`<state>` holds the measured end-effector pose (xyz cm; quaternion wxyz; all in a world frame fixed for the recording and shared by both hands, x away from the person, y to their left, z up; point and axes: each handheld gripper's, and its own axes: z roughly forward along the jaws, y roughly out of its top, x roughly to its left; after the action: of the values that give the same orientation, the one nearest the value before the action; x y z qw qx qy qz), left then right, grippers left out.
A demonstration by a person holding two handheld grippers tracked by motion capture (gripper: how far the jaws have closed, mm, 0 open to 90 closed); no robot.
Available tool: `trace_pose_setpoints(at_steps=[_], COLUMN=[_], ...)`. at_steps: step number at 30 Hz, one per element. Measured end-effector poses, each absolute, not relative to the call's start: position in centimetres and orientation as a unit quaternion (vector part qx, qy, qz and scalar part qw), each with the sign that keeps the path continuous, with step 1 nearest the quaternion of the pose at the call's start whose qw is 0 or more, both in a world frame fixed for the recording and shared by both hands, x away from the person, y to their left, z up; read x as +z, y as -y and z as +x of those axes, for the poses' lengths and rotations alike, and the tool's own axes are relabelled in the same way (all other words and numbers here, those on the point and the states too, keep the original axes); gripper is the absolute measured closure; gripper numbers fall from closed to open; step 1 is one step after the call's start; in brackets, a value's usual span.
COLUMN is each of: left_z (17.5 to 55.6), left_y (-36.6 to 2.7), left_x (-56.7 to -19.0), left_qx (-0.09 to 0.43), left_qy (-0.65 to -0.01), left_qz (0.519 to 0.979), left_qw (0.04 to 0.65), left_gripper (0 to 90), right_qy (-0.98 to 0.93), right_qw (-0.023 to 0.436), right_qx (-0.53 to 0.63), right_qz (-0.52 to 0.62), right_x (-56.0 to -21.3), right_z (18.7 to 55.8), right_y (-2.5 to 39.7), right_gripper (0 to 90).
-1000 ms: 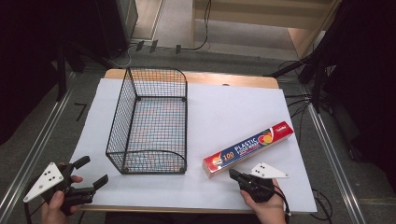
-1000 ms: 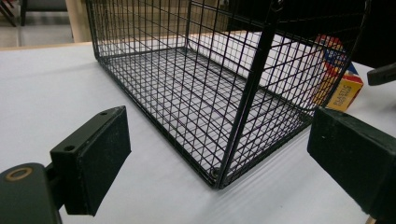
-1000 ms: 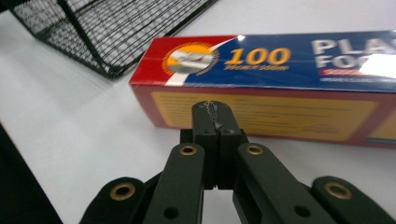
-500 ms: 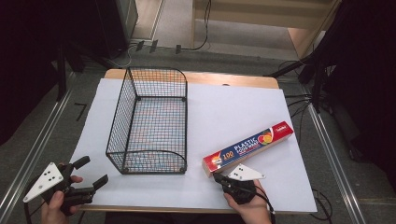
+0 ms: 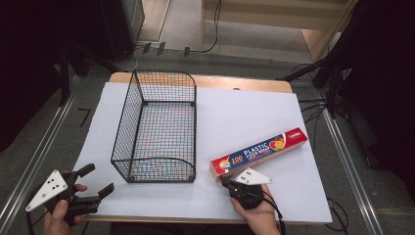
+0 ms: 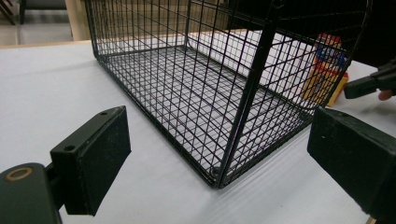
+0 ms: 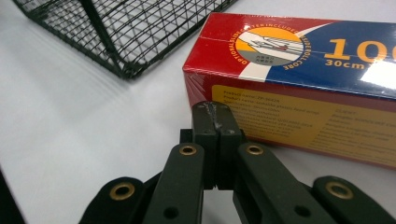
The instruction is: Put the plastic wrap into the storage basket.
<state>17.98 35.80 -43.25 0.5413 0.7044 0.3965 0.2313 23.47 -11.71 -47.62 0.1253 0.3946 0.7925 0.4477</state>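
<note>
At the near right of the table (image 5: 313, 196), the right gripper (image 7: 211, 112) sits with jaws pressed together, empty, tip at or just short of the near long face of the box (image 5: 259, 153) by its left end; can't tell if it touches. Box lies flat on the sheet, angled, left end just beside the basket's (image 5: 157, 128) near right corner, not touching.

Likely step: grab the box, presumably for the basket. To do it well:
- Open the jaws first. Shut like this they can only shove the box.
- Straddle the narrow section, one pad on the near long face, one on the far.
- Grip closer to the middle; an end grip on a long box will let it swing.
- Wrap looks glossy, so squeeze firmly.
- Lift clear of the basket rim before moving across.

Left gripper (image 5: 73, 191) is off the near left edge, jaws wide apart, empty, pointing at the basket. Could steady it.
</note>
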Motion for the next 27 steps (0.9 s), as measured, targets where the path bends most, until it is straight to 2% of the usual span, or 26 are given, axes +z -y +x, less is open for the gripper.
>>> trace_pose_setpoints(at_steps=[20,27], left_z=[18.0,17.9], left_y=[-36.2,-36.3], left_x=[-43.3,-43.3], left_qx=[0.232,0.233], left_qy=[-0.4,-0.402], left_qz=[0.7,0.699], left_qw=[0.545,0.544], left_gripper=[6.3,6.3], right_qy=[-0.77,-0.811], right_qw=[0.163,0.175], right_qx=[0.43,0.408], right_qz=[0.441,0.382], right_x=[-47.5,-47.2], right_z=[32.3,34.0], right_y=[7.5,7.5], right_gripper=[90.0,90.0])
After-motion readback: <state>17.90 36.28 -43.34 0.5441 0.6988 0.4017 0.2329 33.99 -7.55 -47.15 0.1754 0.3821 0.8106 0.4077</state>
